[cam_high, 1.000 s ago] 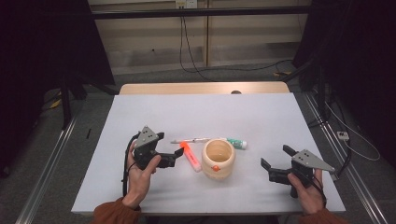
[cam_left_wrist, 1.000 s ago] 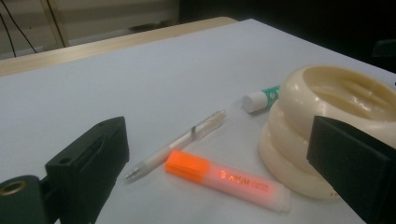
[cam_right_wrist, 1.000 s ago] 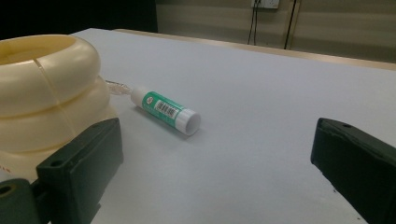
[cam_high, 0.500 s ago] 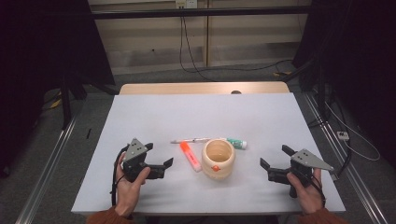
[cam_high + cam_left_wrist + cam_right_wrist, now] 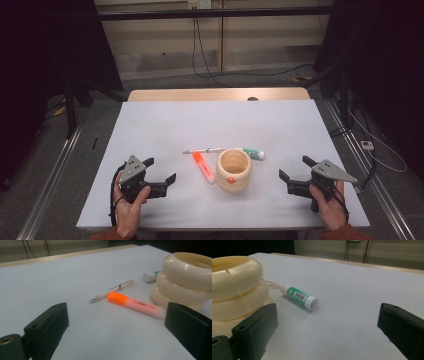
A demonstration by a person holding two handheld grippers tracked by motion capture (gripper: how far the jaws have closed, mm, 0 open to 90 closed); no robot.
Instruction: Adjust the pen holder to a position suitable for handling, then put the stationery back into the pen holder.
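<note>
The left gripper (image 5: 161,171) is open and holds nothing, near the table's (image 5: 150,125) front edge. The orange marker (image 5: 204,167) lies just ahead, its long side pointing from front to back, closer to this gripper than to the open, empty right gripper (image 5: 294,174).

Your high view looks forward and down on the whole table (image 5: 150,125) from above your side. Each gripper view sits low and close to the tabletop, facing inward. All three share the cream holder (image 5: 233,171) (image 5: 183,280) (image 5: 235,290) at the middle.
</note>
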